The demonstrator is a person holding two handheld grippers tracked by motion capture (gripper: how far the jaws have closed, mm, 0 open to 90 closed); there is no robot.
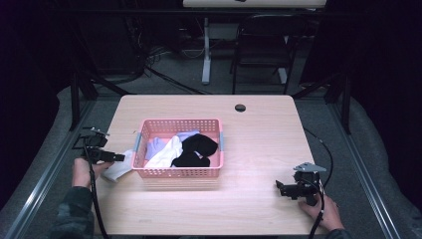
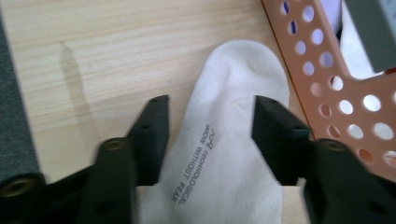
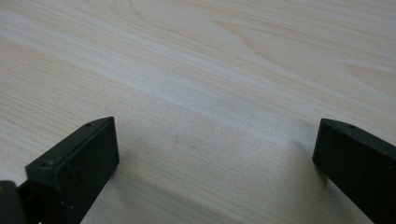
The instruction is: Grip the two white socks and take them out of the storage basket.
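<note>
Looks like a lab or recording studio setup, not anybody's home. The light wood table (image 1: pixel 259 129) has a cable grommet hole (image 1: pixel 240 107) in it like an office desk, and it sits inside a black metal frame (image 1: pixel 79 94) with dark curtains all around (the whole background is basically blacked out). Behind it there's a black folding chair (image 1: pixel 261 47), the white leg of another desk (image 1: pixel 206 50), and a tangle of cables (image 1: pixel 149 55) on a grey carpeted floor (image 1: pixel 174 74). The pink laundry basket (image 1: pixel 182 172) of socks looks like a prop here.
</note>
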